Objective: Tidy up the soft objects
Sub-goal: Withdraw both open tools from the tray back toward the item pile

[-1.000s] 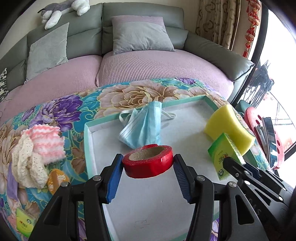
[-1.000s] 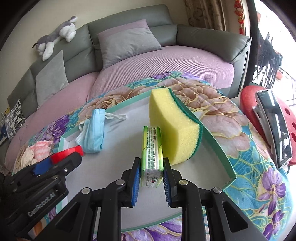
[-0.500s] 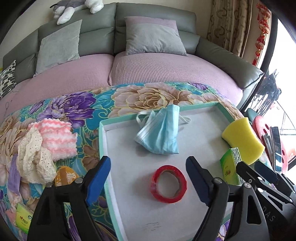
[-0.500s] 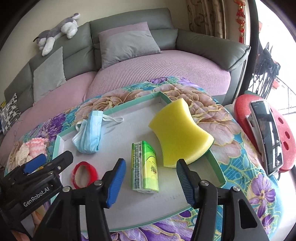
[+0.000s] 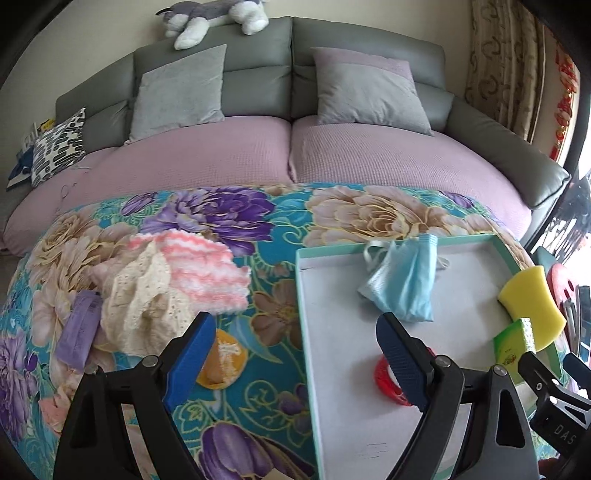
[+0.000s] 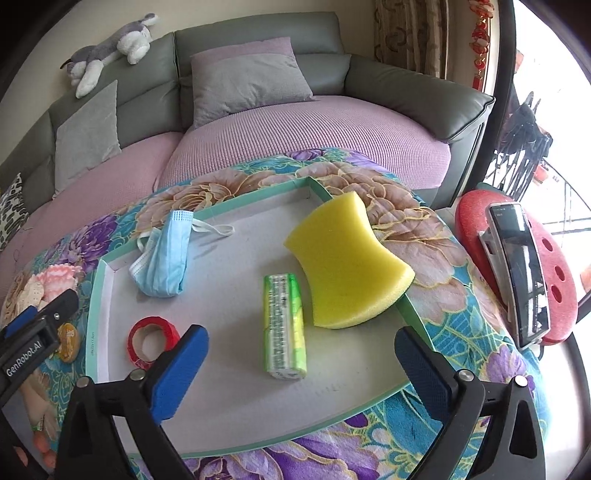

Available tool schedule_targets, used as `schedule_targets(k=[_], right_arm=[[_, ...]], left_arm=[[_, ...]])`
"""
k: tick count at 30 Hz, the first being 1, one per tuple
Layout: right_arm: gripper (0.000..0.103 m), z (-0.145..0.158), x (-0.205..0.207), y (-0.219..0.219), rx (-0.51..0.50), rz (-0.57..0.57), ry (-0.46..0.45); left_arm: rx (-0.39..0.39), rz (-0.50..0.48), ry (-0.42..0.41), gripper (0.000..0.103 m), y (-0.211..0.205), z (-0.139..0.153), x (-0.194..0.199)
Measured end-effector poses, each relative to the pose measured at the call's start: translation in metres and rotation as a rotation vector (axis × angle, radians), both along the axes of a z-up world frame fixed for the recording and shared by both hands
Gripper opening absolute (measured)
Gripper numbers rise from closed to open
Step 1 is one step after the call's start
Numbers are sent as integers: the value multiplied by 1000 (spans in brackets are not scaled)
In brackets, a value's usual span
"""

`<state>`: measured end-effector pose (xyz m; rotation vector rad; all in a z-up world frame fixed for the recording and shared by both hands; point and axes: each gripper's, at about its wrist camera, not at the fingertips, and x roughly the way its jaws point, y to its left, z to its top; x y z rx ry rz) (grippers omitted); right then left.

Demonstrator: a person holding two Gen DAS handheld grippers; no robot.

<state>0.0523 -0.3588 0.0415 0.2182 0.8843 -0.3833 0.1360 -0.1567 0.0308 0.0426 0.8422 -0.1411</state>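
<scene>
Left wrist view only: pink knitted cloth [image 5: 201,271] and cream lace cloth [image 5: 142,306] heaped at 9 o'clock on the floral tablecloth [image 5: 258,229], lilac packet [image 5: 79,328] just beside them, orange round thing [image 5: 221,358] near the blue left finger. Right wrist view only: full face of the yellow sponge [image 6: 347,262], resting partly on the tray's right rim at 1 o'clock; green tissue pack [image 6: 284,325] lying flat at centre, just beside the sponge; red perforated stool [image 6: 517,266] at 3 o'clock bearing a phone [image 6: 517,273].

Left gripper [image 5: 295,358]: jaws spread wide, nothing between them; one blue pad over the tablecloth, the other over the tray [image 5: 306,332], straddling its left rim. Red tape roll [image 5: 388,374] flat on the tray floor, partly hidden behind the right-hand pad; contact unclear.

Right gripper [image 6: 301,365]: jaws opening, very wide; near end of the tissue pack in the gap, clear of both pads. Tape roll [image 6: 151,341] just beyond the left-hand pad in this view.

Blue face mask [image 6: 164,258] crumpled at 11 o'clock in the tray, ear loops trailing over the far rim. Left gripper's black body [image 6: 33,332] intruding at 9 o'clock in the right view. Grey sofa [image 5: 295,92] with cushions and a plush dog [image 5: 210,14] behind the table.
</scene>
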Motion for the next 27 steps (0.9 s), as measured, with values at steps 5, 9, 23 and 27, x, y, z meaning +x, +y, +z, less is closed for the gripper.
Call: schedule_targets(k=[5, 9, 23, 27], right_arm=[[102, -2, 0, 1, -12, 3, 24], [102, -2, 1, 3, -20, 15, 29], [102, -3, 4, 8, -31, 38, 36], [102, -4, 5, 11, -16, 45, 37]], left_arm=[[16, 25, 3, 91, 8, -2, 0], [17, 39, 0, 98, 13, -1, 0], [13, 74, -12, 98, 26, 3, 0], [14, 69, -14, 98, 27, 5, -3]])
